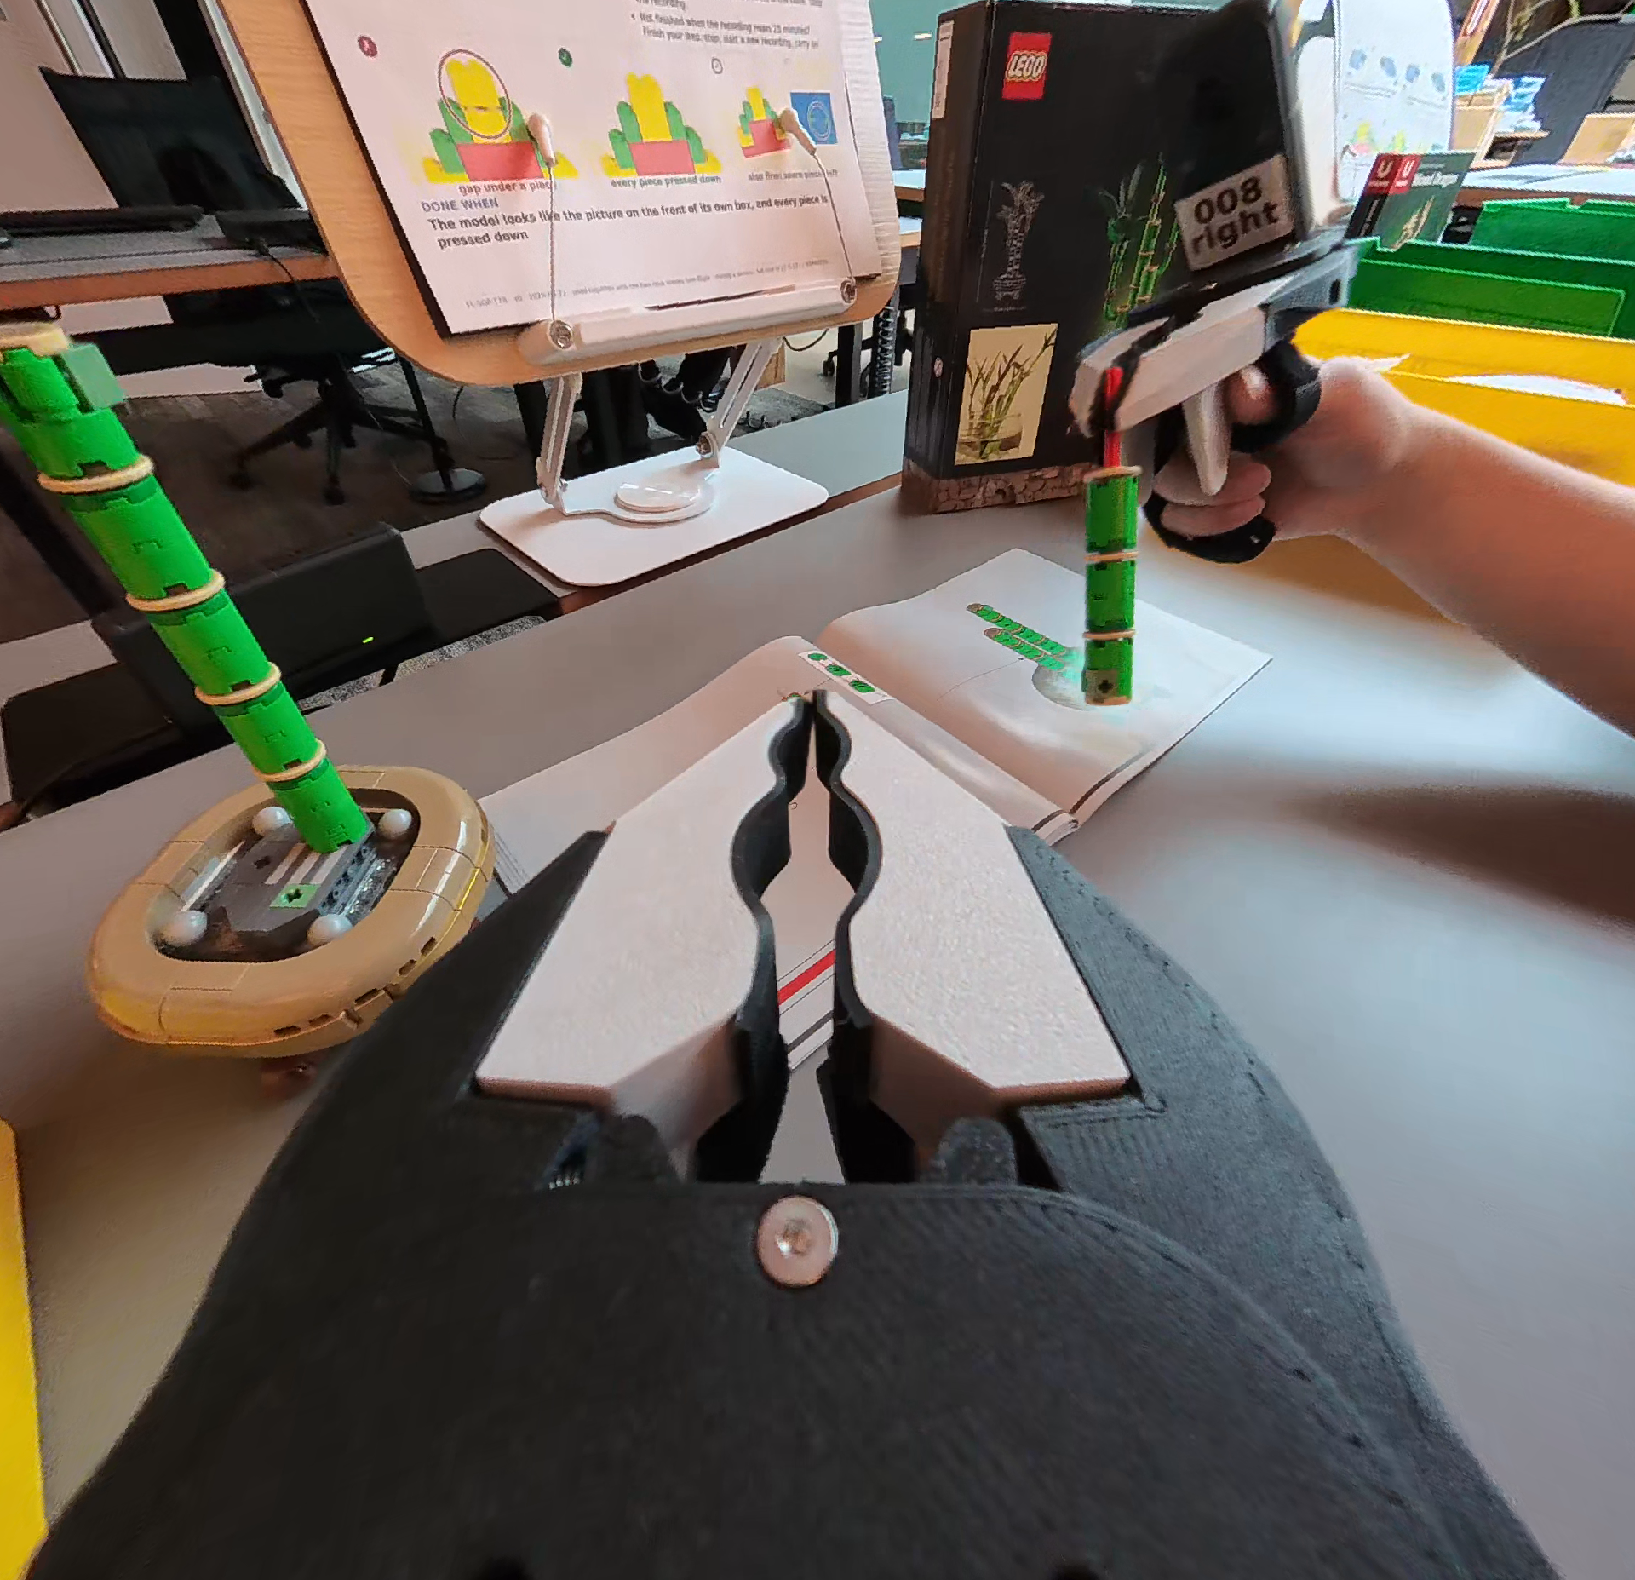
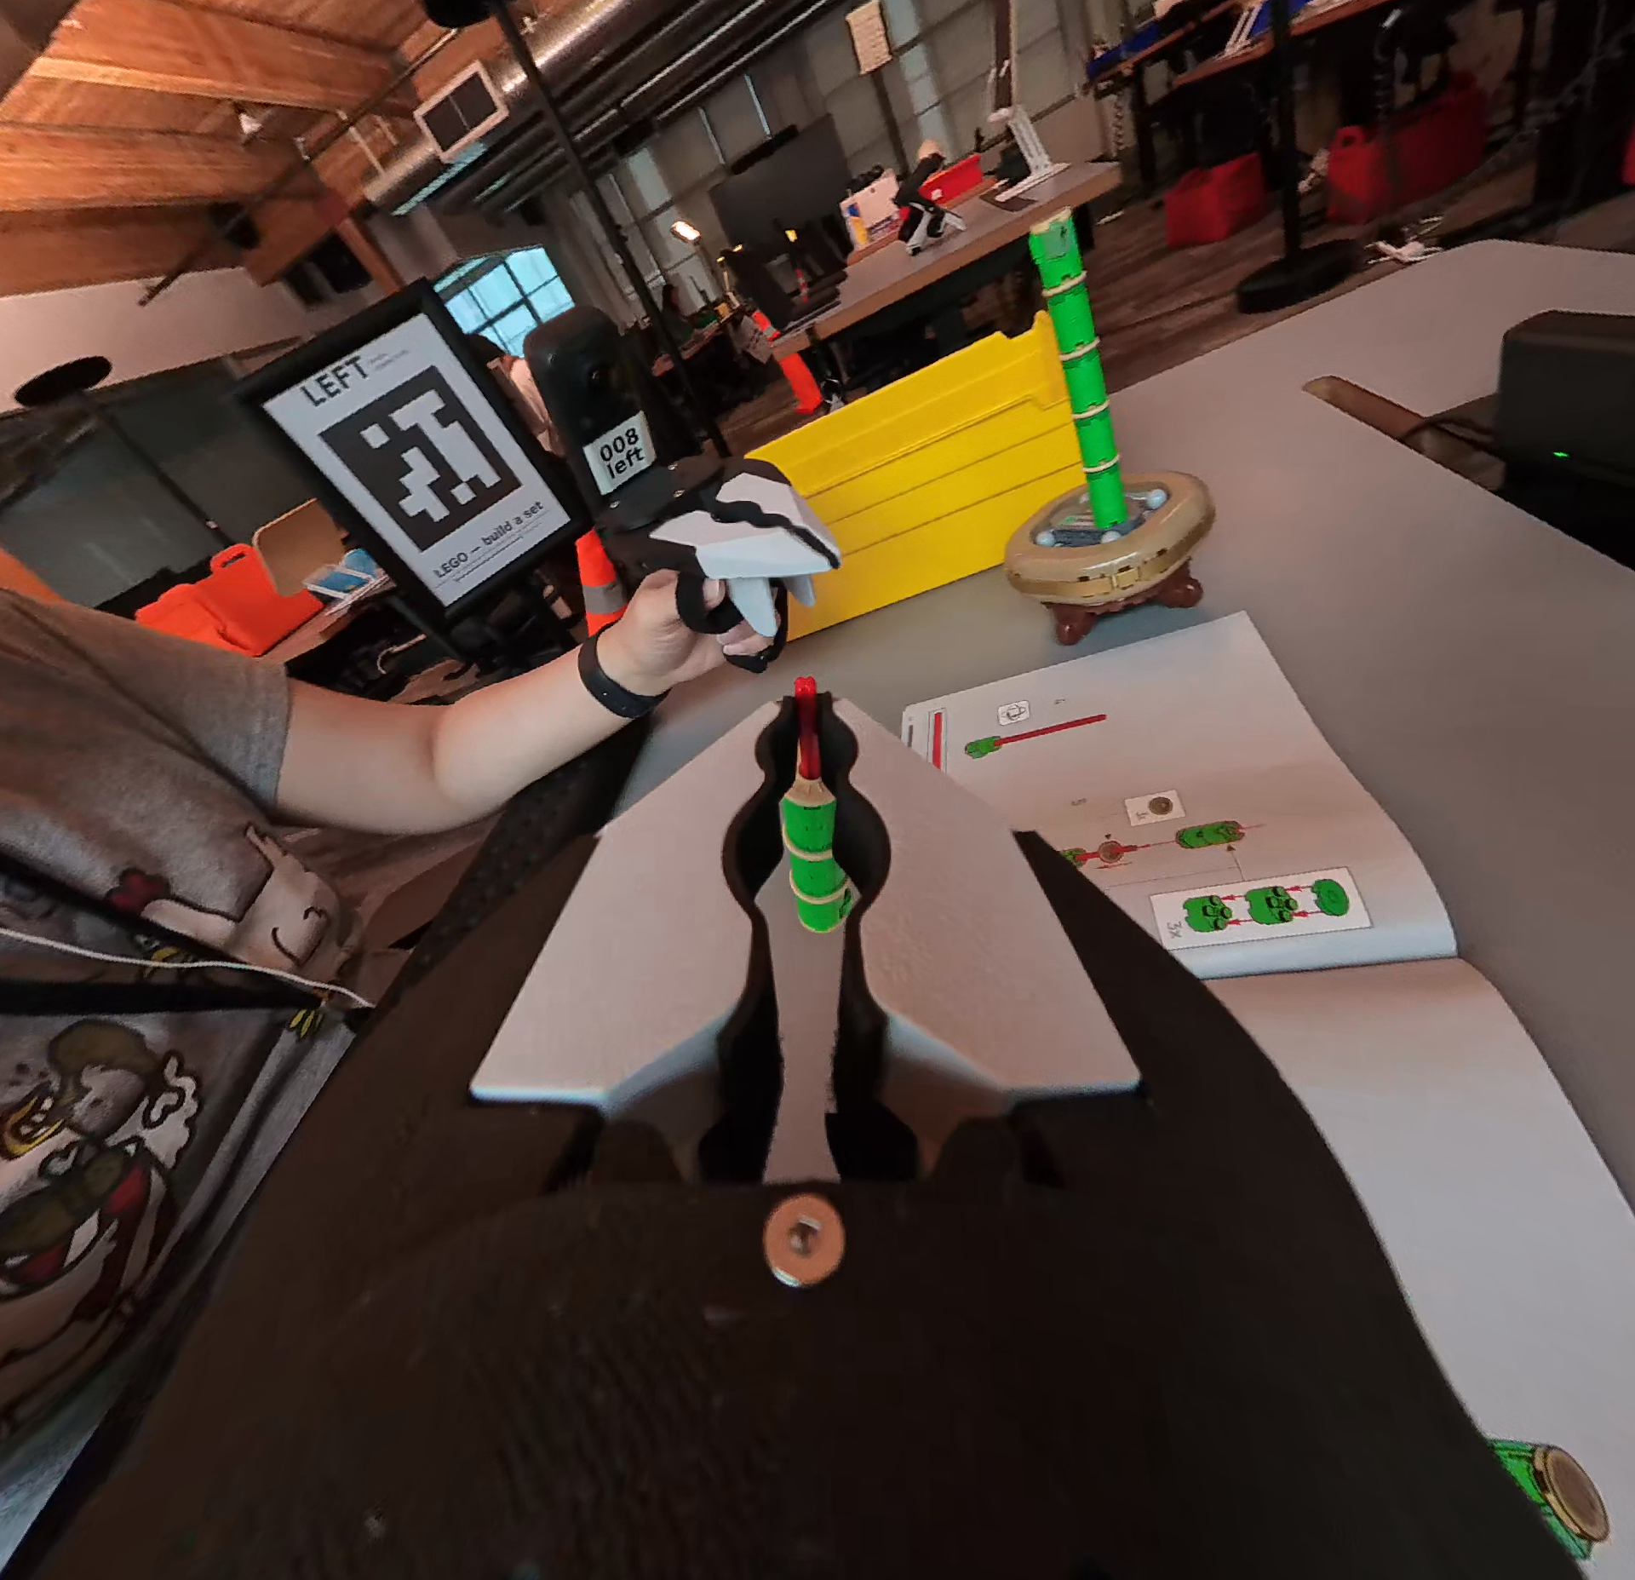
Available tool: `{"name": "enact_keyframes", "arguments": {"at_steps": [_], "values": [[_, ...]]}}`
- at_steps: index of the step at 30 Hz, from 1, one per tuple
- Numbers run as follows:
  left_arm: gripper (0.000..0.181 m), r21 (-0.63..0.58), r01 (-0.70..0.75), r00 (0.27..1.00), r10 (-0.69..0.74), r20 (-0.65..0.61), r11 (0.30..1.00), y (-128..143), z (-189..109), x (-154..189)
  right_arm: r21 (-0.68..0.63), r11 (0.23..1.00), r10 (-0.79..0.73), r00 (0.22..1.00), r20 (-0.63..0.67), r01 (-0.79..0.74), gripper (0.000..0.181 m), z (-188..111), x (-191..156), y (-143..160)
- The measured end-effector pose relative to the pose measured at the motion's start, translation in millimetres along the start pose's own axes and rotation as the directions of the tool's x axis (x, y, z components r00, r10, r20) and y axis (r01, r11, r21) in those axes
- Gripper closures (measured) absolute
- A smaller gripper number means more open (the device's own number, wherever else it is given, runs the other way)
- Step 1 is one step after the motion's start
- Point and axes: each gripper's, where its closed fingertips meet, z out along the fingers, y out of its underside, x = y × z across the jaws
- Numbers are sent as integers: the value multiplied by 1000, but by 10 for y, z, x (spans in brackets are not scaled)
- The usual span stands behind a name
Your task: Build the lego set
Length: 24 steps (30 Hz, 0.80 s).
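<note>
Writing showed on six things, wording withheld. The open booklet (image 2: pixel 1194 830) on the surface bore small printed step marks. Behind the booklet stood a printed sheet (image 1: pixel 602 122) and a black set box (image 1: pixel 973 210) with a red logo (image 1: pixel 1026 64). Above the booklet, a white sticker (image 1: pixel 1234 214) sat on the right hand-held gripper (image 1: pixel 1101 396). Left of the booklet, another sticker (image 2: pixel 619 458) sat on the left hand-held gripper (image 2: pixel 823 555), and a framed sign (image 2: pixel 416 467) stood behind it.

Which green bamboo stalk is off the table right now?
The short stalk, hanging by its red axle from the right tongs over the booklet. The tall stalk is planted in the tan pot.
</note>
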Motion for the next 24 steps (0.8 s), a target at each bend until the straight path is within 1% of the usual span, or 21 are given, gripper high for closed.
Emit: {"name": "enact_keyframes", "arguments": {"at_steps": [5, 11, 19, 24], "values": [[181, 24, 33, 999, -33, -6, 999, -47, -32, -15, -35, 999, -11, 1000, 7, 11, 178, 11, 20, 90], [179, 26, 69, 997, -68, -31, 997, -41, -29, -13, -34, 999, -20, 1000, 23, 21, 179, 19, 0, 97], [177, -1, 68, 993, -68, -93, 998, -2, 13, 105, -40, 998, -44, 997, 71, 47, 179, 27, -103, 89], [175, -22, 54, 992, -56, -114, 998, 30, 29, 152, -49, 998, -48, 997, 56, 51, 179, 37, -90, 93]]}}
